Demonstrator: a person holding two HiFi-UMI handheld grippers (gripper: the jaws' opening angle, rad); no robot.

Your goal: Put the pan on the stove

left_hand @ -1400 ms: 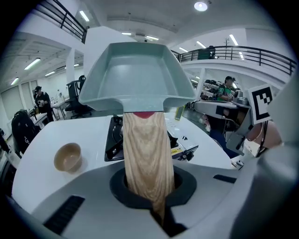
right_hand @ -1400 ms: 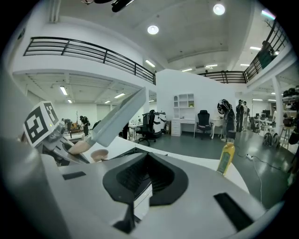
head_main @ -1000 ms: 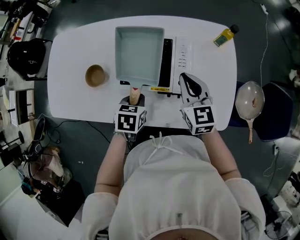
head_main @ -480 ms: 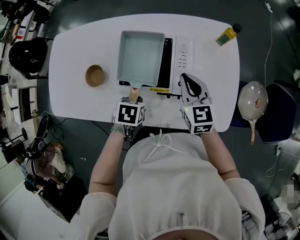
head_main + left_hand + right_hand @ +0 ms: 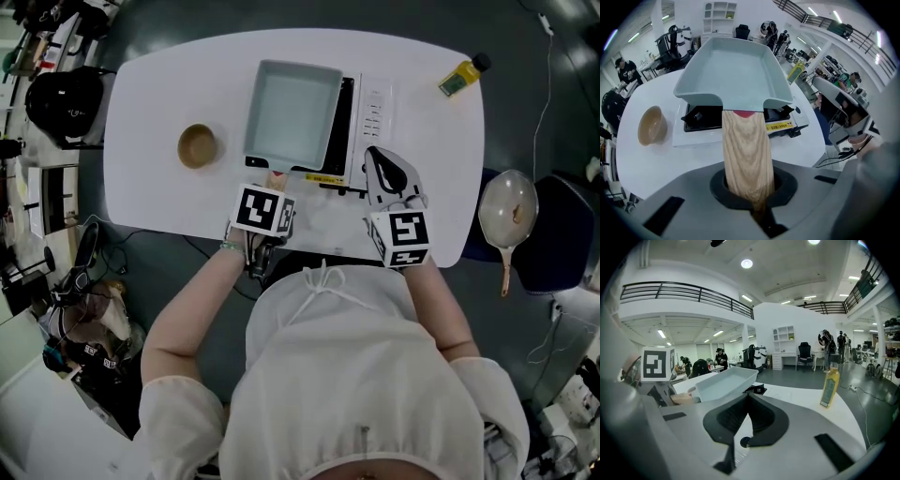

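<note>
As the left gripper's [image 5: 272, 190] jaws clamp tight on its wooden handle [image 5: 747, 154], the rectangular pan [image 5: 292, 117] lies straight ahead, long axis along them, partly over the portable stove [image 5: 375, 112] mid-worktop [image 5: 141, 122]; right gripper [image 5: 377, 161] jaws closed, empty.

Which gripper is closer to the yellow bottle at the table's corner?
Right. The right gripper is by the stove's right side, toward the person from the bottle; the left gripper is farther left, shut on the pan handle.
</note>
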